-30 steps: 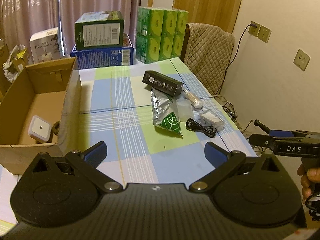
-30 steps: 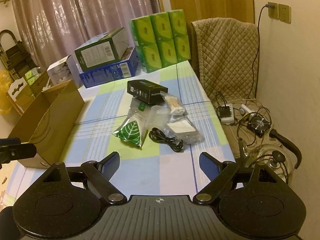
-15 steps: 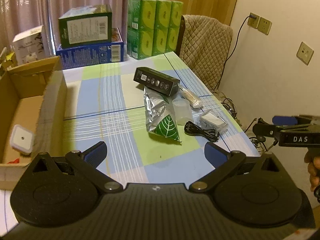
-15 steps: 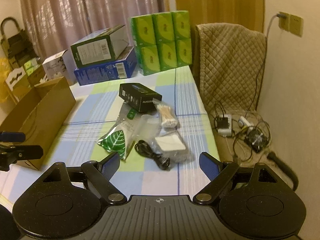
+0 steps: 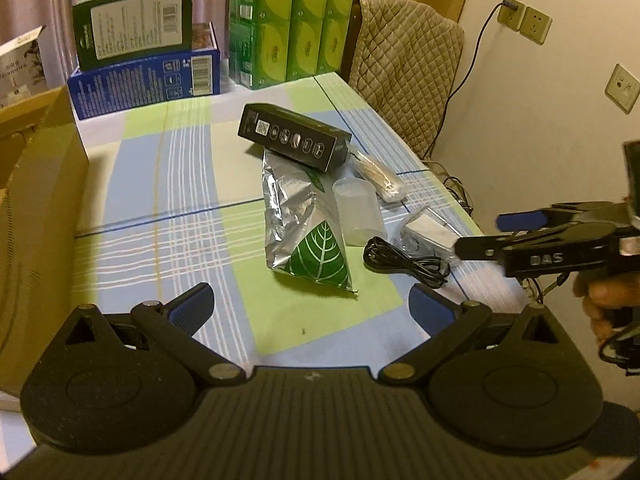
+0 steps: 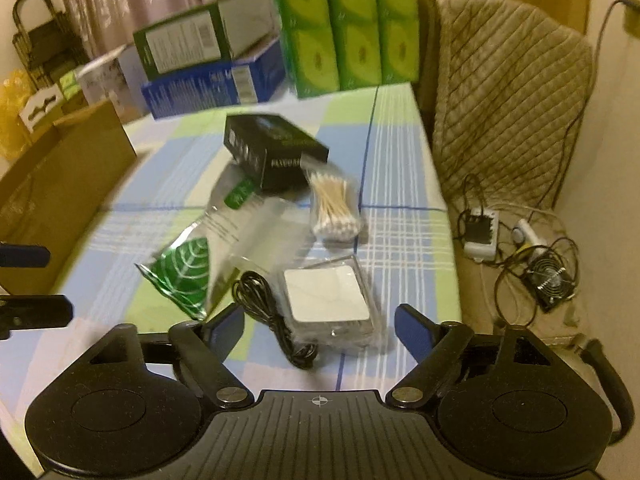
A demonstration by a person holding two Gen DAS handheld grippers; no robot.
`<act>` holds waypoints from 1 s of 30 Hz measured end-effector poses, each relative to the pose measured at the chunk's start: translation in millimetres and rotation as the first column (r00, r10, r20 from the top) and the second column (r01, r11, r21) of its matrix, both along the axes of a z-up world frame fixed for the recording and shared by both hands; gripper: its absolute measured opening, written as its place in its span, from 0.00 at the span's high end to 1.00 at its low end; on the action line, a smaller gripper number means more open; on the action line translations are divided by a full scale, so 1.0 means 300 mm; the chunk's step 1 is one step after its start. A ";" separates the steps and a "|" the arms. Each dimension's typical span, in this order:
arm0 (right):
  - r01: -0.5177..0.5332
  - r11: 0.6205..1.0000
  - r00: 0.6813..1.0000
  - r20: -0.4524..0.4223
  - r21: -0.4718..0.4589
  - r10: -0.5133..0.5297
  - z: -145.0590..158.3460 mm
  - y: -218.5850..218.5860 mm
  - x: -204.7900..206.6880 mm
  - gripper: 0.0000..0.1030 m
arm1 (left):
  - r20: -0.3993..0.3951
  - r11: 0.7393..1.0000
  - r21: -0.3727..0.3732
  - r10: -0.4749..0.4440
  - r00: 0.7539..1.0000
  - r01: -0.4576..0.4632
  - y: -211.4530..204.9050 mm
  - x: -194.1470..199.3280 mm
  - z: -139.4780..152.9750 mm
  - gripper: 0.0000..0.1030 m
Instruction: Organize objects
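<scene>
Both tongs spread, nothing held. Right gripper [image 6: 319, 326] hovers low over the table's near-right corner; clear packet with white pad [image 6: 326, 294] lies directly ahead between its tips, coiled black cable [image 6: 272, 322] touching its left side. Left gripper [image 5: 310, 304] stands further back, facing the foil leaf pouch [image 5: 306, 236]. Right is nearer.

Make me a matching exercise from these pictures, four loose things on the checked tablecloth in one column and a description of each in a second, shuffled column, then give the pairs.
Things:
1. foil pouch
2. cotton swabs
3. cable
4. black box

Descriptions:
A. coiled, black, lying near the white pad in clear wrap
B. silver with a green leaf print
C. pale sticks with white tips in a clear bag
D. long, with a row of small icons on its side, resting on the pouch's far end

Pairs: 1-B, 2-C, 3-A, 4-D
</scene>
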State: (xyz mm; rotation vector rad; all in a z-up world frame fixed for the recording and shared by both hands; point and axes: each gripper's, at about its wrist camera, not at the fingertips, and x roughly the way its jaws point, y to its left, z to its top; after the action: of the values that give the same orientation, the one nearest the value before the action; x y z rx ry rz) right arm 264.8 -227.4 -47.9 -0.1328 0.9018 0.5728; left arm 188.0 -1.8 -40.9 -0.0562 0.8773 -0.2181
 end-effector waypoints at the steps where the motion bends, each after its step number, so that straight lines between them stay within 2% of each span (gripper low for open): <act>1: -0.006 1.000 1.000 -0.004 -0.011 0.006 -0.018 0.008 0.018 0.27 | -0.005 1.000 -0.003 0.001 1.000 -0.001 0.000 0.007 -0.010 0.01; 7: -0.033 0.999 0.999 -0.030 -0.024 0.032 -0.099 0.038 0.105 0.35 | -0.037 1.000 -0.012 0.005 0.999 -0.006 0.005 0.025 -0.067 0.01; 10: -0.058 0.997 0.997 -0.047 -0.058 0.055 -0.136 0.057 0.124 0.44 | -0.048 1.000 -0.018 0.011 0.999 -0.012 0.011 0.028 -0.086 0.01; 13: -0.037 0.998 0.997 -0.076 -0.045 0.033 -0.139 0.052 0.120 0.46 | -0.053 1.000 -0.026 0.015 0.998 -0.016 0.018 0.022 -0.095 0.01; 17: -0.063 0.997 0.986 -0.157 -0.041 0.056 -0.119 0.067 0.088 0.47 | -0.057 0.999 -0.030 0.020 0.998 -0.021 0.026 0.009 -0.100 0.01; 20: -0.126 0.992 0.965 -0.234 -0.019 0.118 -0.107 0.096 0.059 0.47 | -0.058 0.999 -0.037 0.027 0.998 -0.030 0.036 -0.015 -0.100 0.01; 24: -0.219 0.976 0.921 -0.327 0.018 0.213 -0.103 0.165 0.013 0.47 | -0.062 0.998 -0.042 0.042 0.997 -0.045 0.061 -0.070 -0.096 0.01; 28: -0.292 0.954 0.875 -0.385 0.059 0.292 -0.111 0.256 -0.037 0.47 | -0.061 0.997 -0.033 0.067 0.996 -0.070 0.104 -0.135 -0.090 0.01; 30: -0.303 0.950 0.868 -0.389 0.076 0.308 -0.115 0.292 -0.057 0.47 | -0.066 0.997 -0.031 0.072 0.995 -0.074 0.125 -0.158 -0.094 0.01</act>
State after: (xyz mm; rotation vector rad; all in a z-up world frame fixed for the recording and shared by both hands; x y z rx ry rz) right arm 247.8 -139.8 -82.5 -0.1525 1.2853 0.9234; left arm 140.7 35.7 -69.0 -0.1268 0.9342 -0.1630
